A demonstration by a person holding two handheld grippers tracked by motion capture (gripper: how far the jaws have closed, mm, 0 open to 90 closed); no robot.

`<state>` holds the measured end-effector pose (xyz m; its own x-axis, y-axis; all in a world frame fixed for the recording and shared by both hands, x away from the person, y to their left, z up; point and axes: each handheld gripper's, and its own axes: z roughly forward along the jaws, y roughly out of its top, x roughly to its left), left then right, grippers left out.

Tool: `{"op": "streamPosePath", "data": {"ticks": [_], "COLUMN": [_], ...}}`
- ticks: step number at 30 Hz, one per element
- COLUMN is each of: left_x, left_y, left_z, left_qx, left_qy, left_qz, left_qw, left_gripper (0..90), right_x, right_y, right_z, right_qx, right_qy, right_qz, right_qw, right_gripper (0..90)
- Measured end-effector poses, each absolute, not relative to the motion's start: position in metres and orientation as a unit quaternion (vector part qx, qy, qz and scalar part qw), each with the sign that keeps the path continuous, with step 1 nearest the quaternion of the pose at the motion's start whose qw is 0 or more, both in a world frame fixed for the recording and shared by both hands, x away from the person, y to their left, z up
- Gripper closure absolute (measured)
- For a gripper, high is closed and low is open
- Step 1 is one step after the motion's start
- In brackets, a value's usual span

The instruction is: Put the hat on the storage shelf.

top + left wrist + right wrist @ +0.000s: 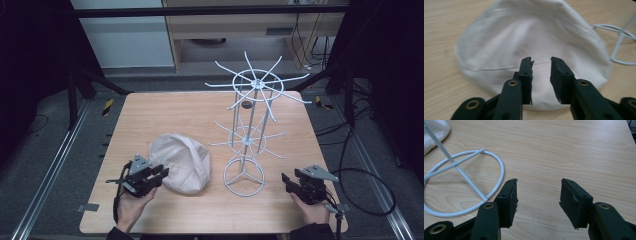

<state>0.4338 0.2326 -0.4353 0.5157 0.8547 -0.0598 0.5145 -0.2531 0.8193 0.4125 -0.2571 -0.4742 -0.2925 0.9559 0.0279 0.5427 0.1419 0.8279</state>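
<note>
2 grippers sit low over the table (150,107). Left gripper (541,62) hangs spread above the cream cap (529,37), pinching nothing. Right gripper (539,192) gapes empty beside the white wire rack (499,167).

Left tongs (161,171) slightly parted; right tongs (285,178) wide apart, empty

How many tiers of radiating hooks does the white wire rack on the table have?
2. The white wire rack has an upper tier at the top of its posts, and a smaller lower tier about halfway down, above the ring base. The cloth hat lies beside it.
</note>
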Motion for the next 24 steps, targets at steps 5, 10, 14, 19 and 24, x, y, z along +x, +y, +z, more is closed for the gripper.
{"op": "streamPosePath", "data": {"ticks": [5, 10, 14, 19, 24], "left_x": [0.453, 0.471, 0.489, 0.508, 0.522], "left_y": [0.267, 0.283, 0.285, 0.283, 0.278], "left_z": [-0.426, -0.424, -0.43, -0.443, -0.456], "left_qx": [0.734, 0.723, 0.726, 0.736, 0.749], "left_qy": [0.486, 0.502, 0.506, 0.514, 0.509], "left_qz": [0.232, 0.25, 0.251, 0.239, 0.229], "left_qw": [0.415, 0.404, 0.393, 0.37, 0.357], "left_gripper": [62.0, 55.8, 49.9, 45.4, 44.6], "right_x": [0.413, 0.412, 0.413, 0.413, 0.413], "right_y": [-0.259, -0.258, -0.258, -0.258, -0.259], "right_z": [-0.475, -0.475, -0.476, -0.476, -0.476], "right_qx": [0.535, 0.537, 0.535, 0.535, 0.536], "right_qy": [0.704, 0.703, 0.705, 0.706, 0.705], "right_qz": [0.385, 0.384, 0.381, 0.379, 0.381], "right_qw": [0.267, 0.265, 0.267, 0.267, 0.266], "right_gripper": [47.3, 47.1, 46.7, 46.4, 46.0]}}
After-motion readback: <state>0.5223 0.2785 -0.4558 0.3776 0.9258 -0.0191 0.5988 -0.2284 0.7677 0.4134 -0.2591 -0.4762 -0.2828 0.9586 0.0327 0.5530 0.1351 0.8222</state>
